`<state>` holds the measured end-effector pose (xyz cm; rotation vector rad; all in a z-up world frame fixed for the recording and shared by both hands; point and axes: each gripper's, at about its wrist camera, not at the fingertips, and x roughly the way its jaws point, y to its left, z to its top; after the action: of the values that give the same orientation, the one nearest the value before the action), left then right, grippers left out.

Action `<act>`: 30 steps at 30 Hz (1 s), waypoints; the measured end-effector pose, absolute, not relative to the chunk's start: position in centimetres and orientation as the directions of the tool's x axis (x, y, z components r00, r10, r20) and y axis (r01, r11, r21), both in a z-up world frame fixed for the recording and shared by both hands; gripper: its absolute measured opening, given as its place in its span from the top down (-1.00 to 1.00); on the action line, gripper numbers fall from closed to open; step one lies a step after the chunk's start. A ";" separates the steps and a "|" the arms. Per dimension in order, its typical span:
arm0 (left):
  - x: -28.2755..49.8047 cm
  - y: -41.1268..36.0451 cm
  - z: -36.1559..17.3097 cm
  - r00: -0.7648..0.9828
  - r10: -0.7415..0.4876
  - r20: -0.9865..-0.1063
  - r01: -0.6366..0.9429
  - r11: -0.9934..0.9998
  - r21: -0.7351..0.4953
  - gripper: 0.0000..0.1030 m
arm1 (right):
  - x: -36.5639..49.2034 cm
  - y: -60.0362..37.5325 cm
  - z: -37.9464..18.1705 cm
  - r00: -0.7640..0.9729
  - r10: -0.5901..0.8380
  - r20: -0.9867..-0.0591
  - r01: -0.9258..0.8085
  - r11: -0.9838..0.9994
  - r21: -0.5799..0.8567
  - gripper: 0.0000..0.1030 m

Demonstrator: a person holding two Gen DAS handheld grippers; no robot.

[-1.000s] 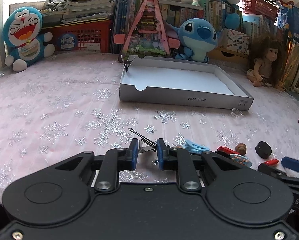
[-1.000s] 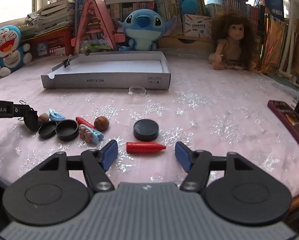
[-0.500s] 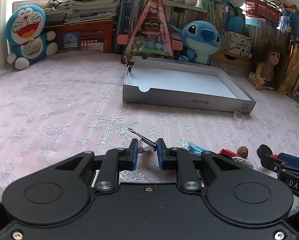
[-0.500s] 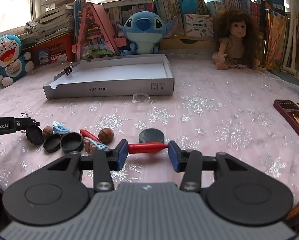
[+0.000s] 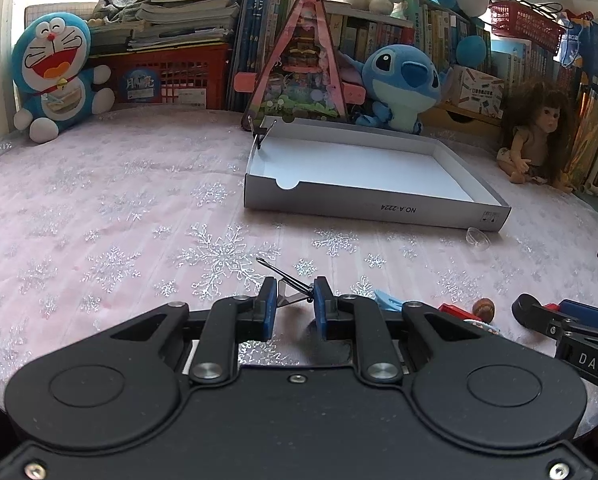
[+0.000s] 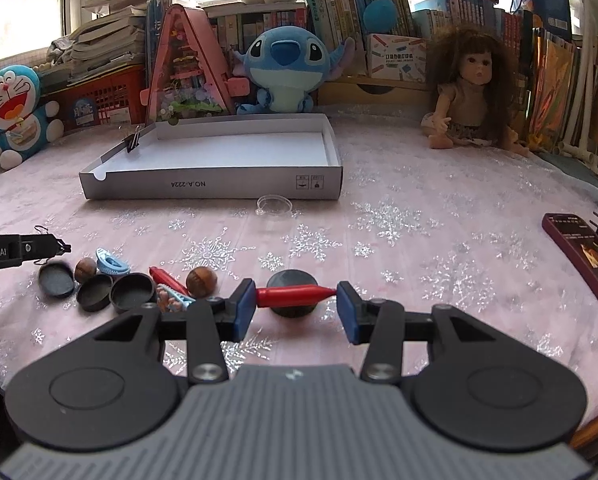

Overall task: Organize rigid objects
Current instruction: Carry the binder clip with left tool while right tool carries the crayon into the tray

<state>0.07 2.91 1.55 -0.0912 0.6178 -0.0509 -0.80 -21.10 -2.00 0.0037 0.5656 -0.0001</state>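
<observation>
Pickup is the step in hand, judging by both views; the right tongs (image 6: 296, 304) have just been closing and now pinch a red crayon-like stick (image 6: 295, 295) end to end between the blue pads, the stick seeming lifted just above a black disc (image 6: 292, 282) on the pink snowflake cloth of the desk (image 5: 99, 208); the left tongs (image 5: 292, 305) are drawn narrow on a binder clip (image 5: 289, 286), its wire handles poking forward past the pads. Unsorted pieces sit in a cluster toward the near edge of the desk: three black caps (image 6: 95, 286), two brown nuts (image 6: 201, 281), a pale blue clip (image 6: 112, 264), another red stick (image 6: 164, 277) and a small colourful clip (image 6: 173, 300). The white shallow box (image 6: 219, 188) lies farther back, toward the far edge, bare inside except for one binder clip (image 6: 132, 142) on its left rim; a clear lid (image 6: 274, 204) lies just in front of it. The next move, I judge, calls for carrying both held pieces forward over the box's near wall and letting go inside; gripped only by its tips, the stick could pivot or slip.
</observation>
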 end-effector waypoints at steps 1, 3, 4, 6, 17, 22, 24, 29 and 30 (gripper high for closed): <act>0.1 2.9 1.6 0.815 -0.075 -0.574 0.021 0.995 -0.101 0.65 | -0.8 -21.1 -2.0 0.845 0.000 -0.535 0.000 1.000 0.000 0.05; 0.1 2.9 1.8 0.817 -0.075 -0.571 0.022 0.995 -0.100 0.65 | -0.7 -21.1 -1.9 0.847 -0.002 -0.532 0.001 1.000 -0.003 0.05; 0.1 2.9 1.8 0.818 -0.075 -0.570 0.022 0.995 -0.100 0.65 | -0.6 -21.1 -1.8 0.848 -0.002 -0.530 0.000 1.000 -0.004 0.05; 0.1 2.9 2.0 0.820 -0.080 -0.567 0.024 0.994 -0.105 0.65 | -0.6 -21.2 -1.8 0.849 -0.004 -0.528 0.002 1.000 -0.005 0.05; 0.3 2.7 1.5 0.812 -0.075 -0.579 0.030 0.996 -0.087 0.65 | -0.6 -21.5 -1.8 0.849 -0.002 -0.529 0.000 1.000 -0.003 0.05; 0.9 2.9 2.4 0.819 -0.100 -0.564 0.048 0.993 -0.105 0.65 | -0.2 -21.6 -1.2 0.857 0.001 -0.516 -0.004 1.000 -0.005 0.05; 1.4 2.9 3.1 0.827 -0.107 -0.552 0.056 0.992 -0.109 0.66 | 0.1 -21.8 -0.7 0.862 0.006 -0.507 -0.008 1.000 -0.002 0.05; 3.6 2.8 5.3 0.841 -0.137 -0.524 0.083 0.989 -0.125 0.66 | 2.0 -22.4 0.8 0.870 0.025 -0.493 -0.022 1.000 0.011 0.05; 4.1 2.7 5.6 0.843 -0.136 -0.520 0.083 0.989 -0.123 0.66 | 2.5 -22.5 1.1 0.870 0.028 -0.492 -0.025 1.000 0.014 0.05</act>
<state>4.12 2.67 5.62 -0.0975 0.5556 -0.1159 2.48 -22.48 1.08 0.0071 0.5141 0.0278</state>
